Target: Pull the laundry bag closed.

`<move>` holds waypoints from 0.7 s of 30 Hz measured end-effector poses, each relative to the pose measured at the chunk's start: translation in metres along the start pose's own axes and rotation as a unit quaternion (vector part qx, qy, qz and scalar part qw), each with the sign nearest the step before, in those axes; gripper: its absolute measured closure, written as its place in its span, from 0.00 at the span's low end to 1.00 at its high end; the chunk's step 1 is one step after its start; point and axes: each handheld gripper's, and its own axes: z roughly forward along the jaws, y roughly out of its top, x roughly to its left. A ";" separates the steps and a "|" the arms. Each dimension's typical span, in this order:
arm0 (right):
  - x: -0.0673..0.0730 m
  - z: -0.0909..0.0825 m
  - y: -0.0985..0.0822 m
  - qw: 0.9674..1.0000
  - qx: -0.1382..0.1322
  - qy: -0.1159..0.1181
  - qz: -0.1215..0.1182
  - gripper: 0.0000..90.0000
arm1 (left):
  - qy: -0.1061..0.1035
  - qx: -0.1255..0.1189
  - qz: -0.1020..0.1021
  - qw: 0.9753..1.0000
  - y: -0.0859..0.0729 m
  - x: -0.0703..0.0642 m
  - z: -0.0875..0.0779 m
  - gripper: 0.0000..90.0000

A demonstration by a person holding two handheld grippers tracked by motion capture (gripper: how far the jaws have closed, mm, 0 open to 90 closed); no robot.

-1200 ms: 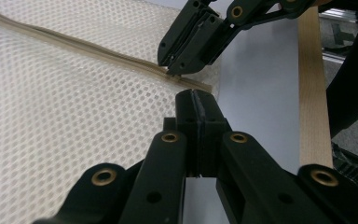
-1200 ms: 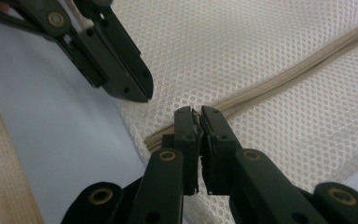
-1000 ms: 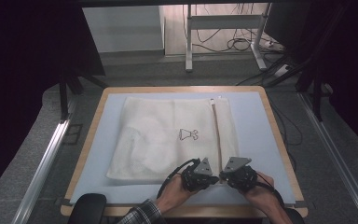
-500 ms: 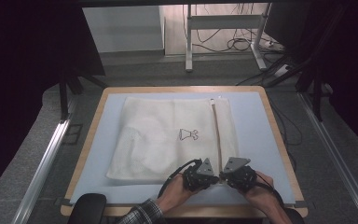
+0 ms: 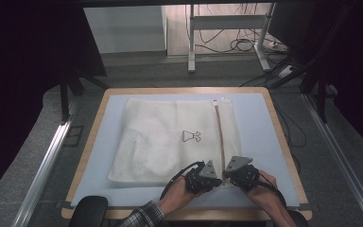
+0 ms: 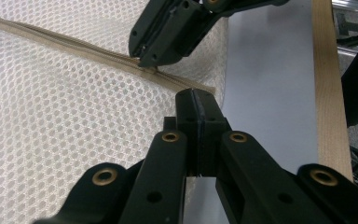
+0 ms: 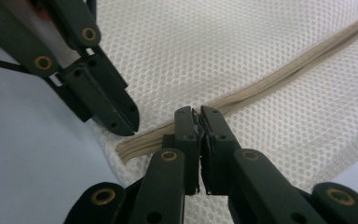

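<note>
a white mesh bag (image 5: 170,137) lies flat on the blue mat (image 5: 260,137), its beige zipper (image 5: 220,132) running toward the person. the left gripper (image 5: 211,179) and right gripper (image 5: 230,177), both pressed together, sit at the zipper's near end, one on each side.

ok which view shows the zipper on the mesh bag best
The high view: the zipper runs its full length down the mesh bag. The left gripper view and the right gripper view show only short close stretches beside the tongs.
</note>
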 end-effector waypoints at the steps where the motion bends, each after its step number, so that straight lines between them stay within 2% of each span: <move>1: 0.000 0.000 0.000 1.000 0.000 0.000 0.000 0.95 | 0.000 0.000 0.001 1.000 0.000 0.000 0.000 1.00; 11: -0.004 0.002 0.000 1.000 -0.004 -0.004 0.001 0.95 | 0.003 0.001 0.007 1.000 0.000 0.000 0.000 1.00; 21: -0.007 0.003 0.001 1.000 -0.007 -0.007 0.008 0.95 | 0.003 -0.003 0.003 1.000 -0.001 -0.001 0.000 1.00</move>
